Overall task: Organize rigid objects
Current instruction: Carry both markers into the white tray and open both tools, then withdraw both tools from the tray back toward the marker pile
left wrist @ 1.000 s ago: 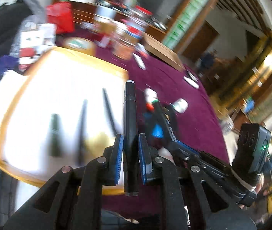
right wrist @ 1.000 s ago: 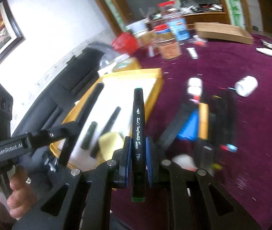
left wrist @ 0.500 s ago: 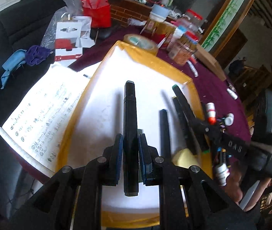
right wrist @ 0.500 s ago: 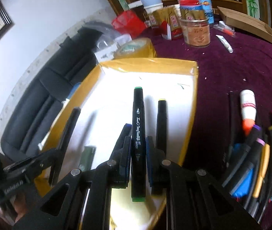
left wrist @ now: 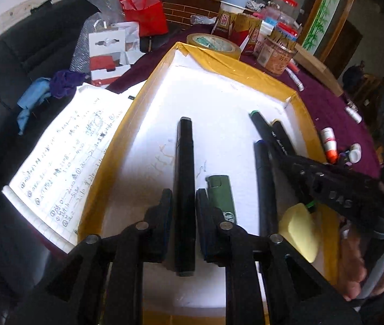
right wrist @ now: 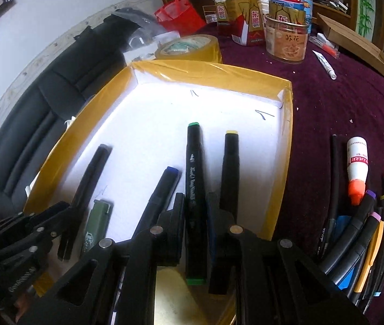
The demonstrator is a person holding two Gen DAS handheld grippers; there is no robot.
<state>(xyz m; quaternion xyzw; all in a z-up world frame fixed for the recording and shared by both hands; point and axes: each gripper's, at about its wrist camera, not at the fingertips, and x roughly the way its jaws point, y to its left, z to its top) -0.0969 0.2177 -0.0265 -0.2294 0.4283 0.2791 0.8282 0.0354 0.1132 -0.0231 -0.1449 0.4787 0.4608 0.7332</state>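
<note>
A white tray with a yellow taped rim (left wrist: 219,62) (right wrist: 208,73) fills both views. My left gripper (left wrist: 184,193) hangs over its left half. A plain black marker (left wrist: 183,162) lies between the jaws, which are opening, and thin gaps show at the pads. My right gripper (right wrist: 196,197) is over the right half. Its jaws are opening around a black marker with green caps (right wrist: 195,178), and the pads stand just off it. In the tray lie a green lighter (left wrist: 220,195) (right wrist: 97,224), a blue-capped marker (right wrist: 162,192) and a yellow-capped marker (right wrist: 229,168).
Several loose markers (right wrist: 359,230) and a white glue bottle with an orange cap (right wrist: 357,168) lie on the maroon cloth to the right. A tape roll (right wrist: 189,47) and a jar (right wrist: 286,40) stand behind the tray. An open notebook (left wrist: 64,149) lies at its left. A yellow sponge (left wrist: 300,230) sits at the tray's near right.
Both grippers came from over the maroon cloth to over the tray and sank toward it with their markers. Both pairs of jaws have widened slightly around the markers.
</note>
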